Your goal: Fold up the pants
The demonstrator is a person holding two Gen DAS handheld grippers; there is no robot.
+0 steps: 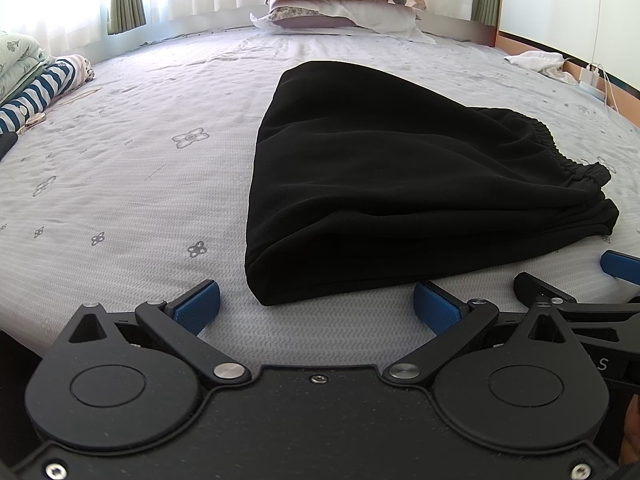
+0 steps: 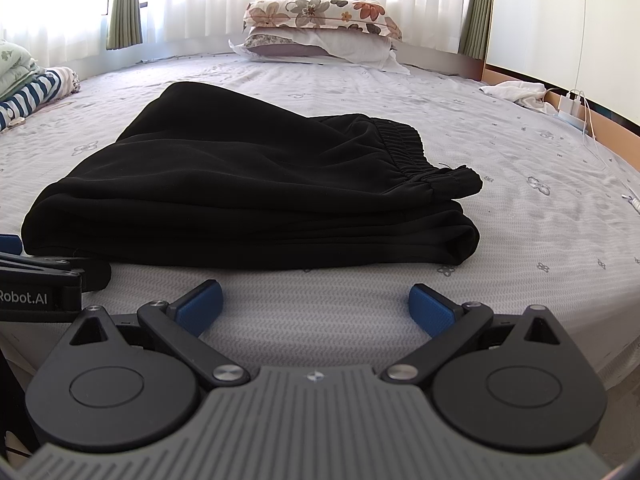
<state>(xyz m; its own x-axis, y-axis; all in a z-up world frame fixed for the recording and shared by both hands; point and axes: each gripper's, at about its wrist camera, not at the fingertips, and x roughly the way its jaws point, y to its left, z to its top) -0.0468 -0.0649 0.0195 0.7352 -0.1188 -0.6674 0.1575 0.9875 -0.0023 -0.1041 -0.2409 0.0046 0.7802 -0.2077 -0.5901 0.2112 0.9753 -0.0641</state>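
Observation:
The black pants (image 1: 400, 184) lie folded in a thick stack on the bed, the elastic waistband (image 1: 560, 156) on top at the right. In the right wrist view the same pants (image 2: 248, 200) fill the middle, waistband (image 2: 416, 156) to the right. My left gripper (image 1: 316, 304) is open just in front of the stack's near left corner, holding nothing. My right gripper (image 2: 316, 300) is open too, a short way back from the stack's front edge, empty. Part of the right gripper (image 1: 616, 272) shows at the edge of the left wrist view.
The bed sheet (image 1: 120, 184) is pale grey with small flower prints. Two stacked pillows (image 1: 344, 0) lie at the head. Folded bedding and a striped cloth (image 1: 36, 92) sit at the left. A white cloth (image 2: 516, 92) and a charger cable (image 2: 576, 108) lie at the right edge.

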